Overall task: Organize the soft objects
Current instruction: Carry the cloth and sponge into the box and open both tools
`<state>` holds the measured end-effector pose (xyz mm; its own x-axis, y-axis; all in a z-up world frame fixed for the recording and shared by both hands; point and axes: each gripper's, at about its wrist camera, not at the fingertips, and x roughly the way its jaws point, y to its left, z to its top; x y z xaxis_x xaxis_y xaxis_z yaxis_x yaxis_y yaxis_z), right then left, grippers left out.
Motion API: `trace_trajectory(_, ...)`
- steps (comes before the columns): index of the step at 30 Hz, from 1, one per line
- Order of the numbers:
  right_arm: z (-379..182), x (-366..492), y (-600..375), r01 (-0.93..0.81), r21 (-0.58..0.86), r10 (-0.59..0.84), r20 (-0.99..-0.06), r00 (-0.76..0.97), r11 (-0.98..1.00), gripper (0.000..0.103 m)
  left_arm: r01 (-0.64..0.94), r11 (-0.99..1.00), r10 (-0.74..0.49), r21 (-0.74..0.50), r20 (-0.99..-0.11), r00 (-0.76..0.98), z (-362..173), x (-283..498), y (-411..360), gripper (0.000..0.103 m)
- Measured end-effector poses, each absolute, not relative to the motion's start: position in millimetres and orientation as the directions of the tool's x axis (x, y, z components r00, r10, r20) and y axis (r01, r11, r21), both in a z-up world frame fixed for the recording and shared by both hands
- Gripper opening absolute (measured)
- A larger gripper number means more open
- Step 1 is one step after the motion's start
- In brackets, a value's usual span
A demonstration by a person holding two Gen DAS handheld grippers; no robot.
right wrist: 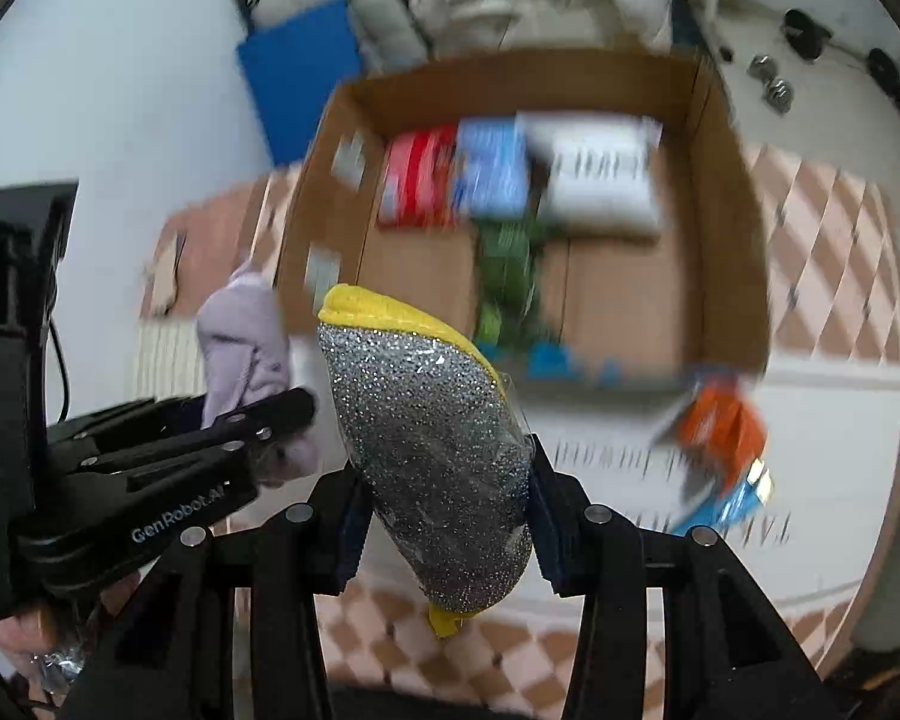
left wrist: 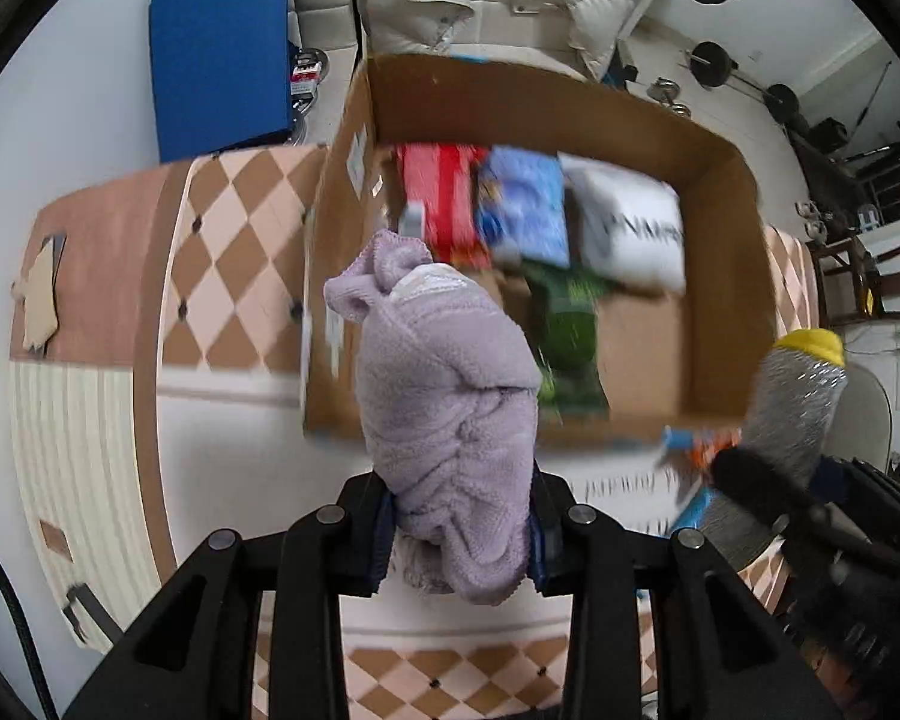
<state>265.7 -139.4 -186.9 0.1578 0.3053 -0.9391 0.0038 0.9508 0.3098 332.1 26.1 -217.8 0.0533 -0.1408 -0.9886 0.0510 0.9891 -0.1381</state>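
Checkered mat (left wrist: 234,276) under cardboard box (left wrist: 720,276)

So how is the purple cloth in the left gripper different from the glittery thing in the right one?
The purple cloth is fuzzy, matte and bunched into folds; the silver sponge is glittery, smooth-sided and keeps a firm wedge shape. The cloth is one lilac colour, while the sponge has a yellow layer. Both are clamped upright between closed fingers, near the cardboard box.
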Motion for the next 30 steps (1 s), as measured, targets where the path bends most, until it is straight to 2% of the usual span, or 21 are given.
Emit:
trace_trajectory(8, -234, 350, -171, 0.142, 0.235, 0.216, -0.967, 0.133, 0.962, 0.048, 0.053, 0.986, -0.157, -0.161, -0.985, -0.079, -257, 400, 15, 0.031)
trace_trajectory(15, -301, 378, -165, 0.132, 0.145, 0.142, -0.989, 0.032, 0.981, 0.048, 0.094, 0.982, -0.140, -0.165, -0.963, -0.230, -315, 411, 1, 0.031)
trace_trajectory(20, -344, 379, -150, 0.132, 0.135, 0.142, -0.989, -0.043, 0.982, 0.048, 0.074, 0.984, -0.135, -0.165, -0.943, -0.305, -347, 413, 3, 0.031)
trace_trajectory(26, -356, 383, -132, 0.133, 0.178, 0.187, -0.981, -0.060, 0.975, 0.048, 0.074, 0.985, -0.126, -0.157, -0.938, -0.324, -356, 413, 8, 0.031)
trace_trajectory(30, -356, 388, -125, 0.114, 0.151, 0.160, -0.984, -0.075, 0.982, 0.049, 0.089, 0.988, -0.092, -0.130, -0.934, -0.346, -362, 410, 9, 0.033)
